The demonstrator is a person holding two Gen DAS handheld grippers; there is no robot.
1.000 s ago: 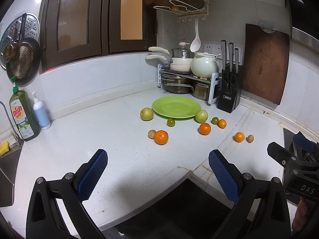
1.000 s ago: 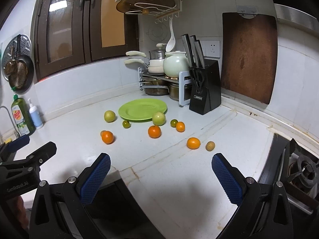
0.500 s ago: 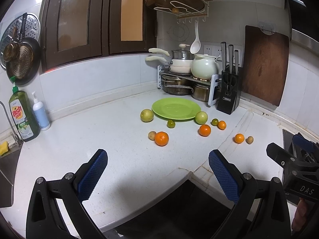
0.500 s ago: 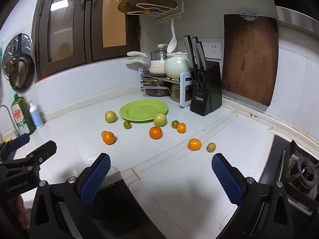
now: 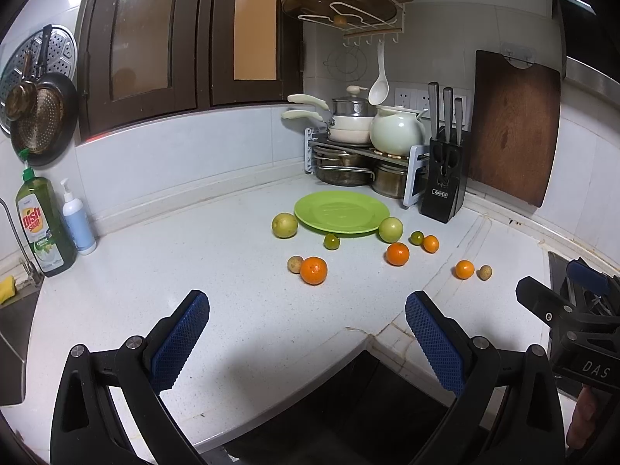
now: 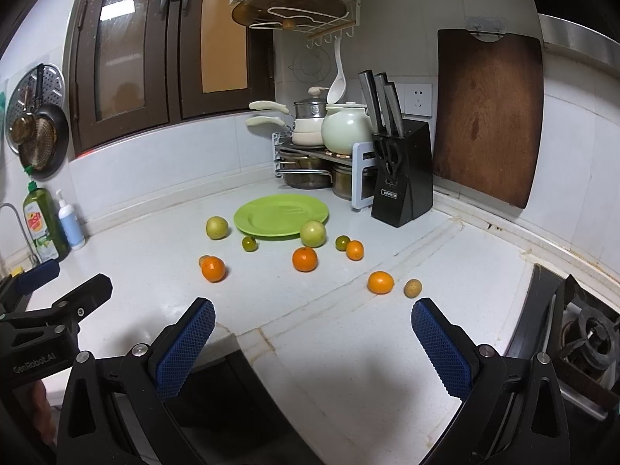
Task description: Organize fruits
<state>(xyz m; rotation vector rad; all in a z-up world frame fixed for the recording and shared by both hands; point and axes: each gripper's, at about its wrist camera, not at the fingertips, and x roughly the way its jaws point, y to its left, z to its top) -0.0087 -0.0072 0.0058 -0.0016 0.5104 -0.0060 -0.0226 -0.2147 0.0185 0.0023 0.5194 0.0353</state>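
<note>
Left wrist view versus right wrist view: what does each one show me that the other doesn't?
Only the left wrist view shows the yellow sponge by the sink edge, and the right gripper from the side. Only the right wrist view shows the stove burner clearly, and the left gripper from the side. Both show the empty green plate with ten fruits scattered around it on the counter, the knife block, the cutting board and the dish soap bottle. Both grippers are open and hold nothing.
</note>
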